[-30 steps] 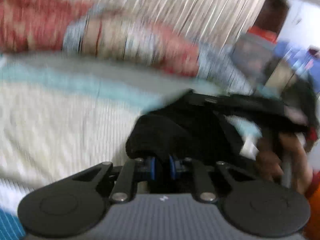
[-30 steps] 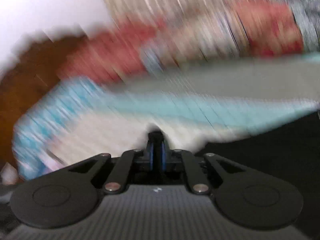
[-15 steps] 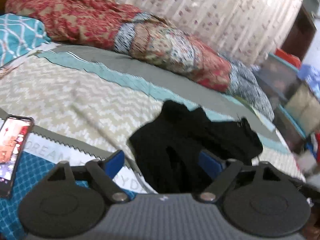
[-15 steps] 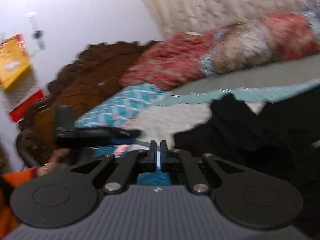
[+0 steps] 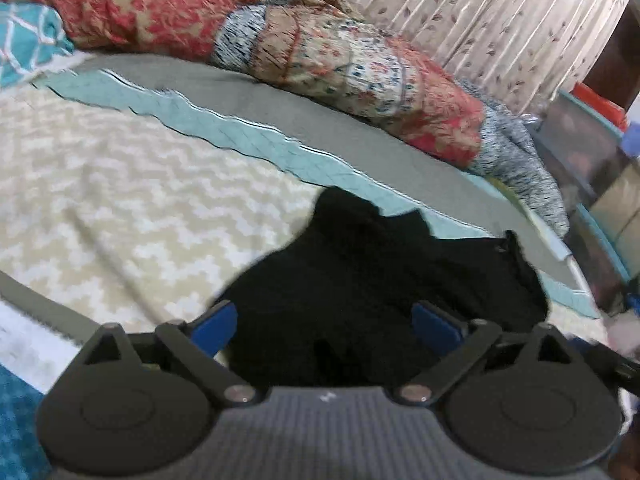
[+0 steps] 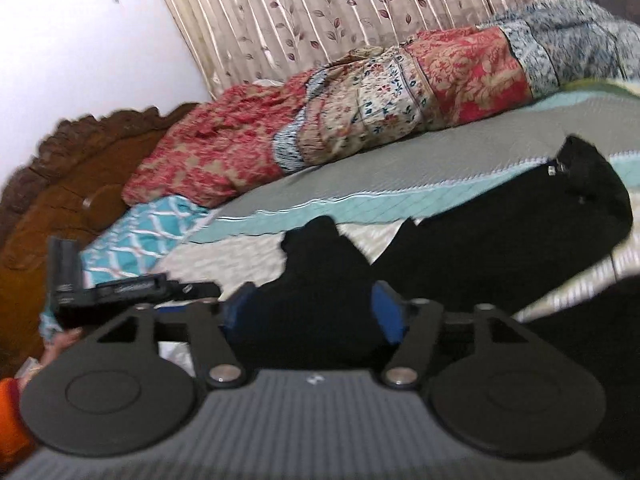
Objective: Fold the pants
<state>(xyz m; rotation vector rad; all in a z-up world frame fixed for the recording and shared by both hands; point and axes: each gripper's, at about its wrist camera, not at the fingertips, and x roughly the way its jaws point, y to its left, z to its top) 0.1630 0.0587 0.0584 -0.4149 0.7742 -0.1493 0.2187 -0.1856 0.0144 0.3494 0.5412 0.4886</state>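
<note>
A bed fills both views, spread with a bedcover (image 5: 132, 184) in cream zigzag with a teal strip and a grey band along its far side. Behind it hangs a pleated curtain (image 6: 320, 12) printed with leaves, and at the far left of the right wrist view stands a carved brown headboard (image 6: 60, 176) against a white wall. A long rolled quilt (image 5: 248, 36) in red, cream and blue patches lies along the far edge of the bed, with a teal lattice pillow (image 6: 132, 236) at its left end. The black pants (image 5: 380, 288) lie crumpled on the cover, near the right side of the bed in the left wrist view, one dark lobe poking up toward the teal strip.

The left gripper (image 5: 326, 326) has just been opening; its jaws stand wide, the blue pads (image 5: 212, 326) clear of the cloth that lies in front of them. The right gripper (image 6: 312, 312) has also just been opening; its jaws are parted around a fold of the pants, not pinching it as far as the view shows. A hand (image 6: 60, 348) with an orange sleeve shows at the near left.
</note>
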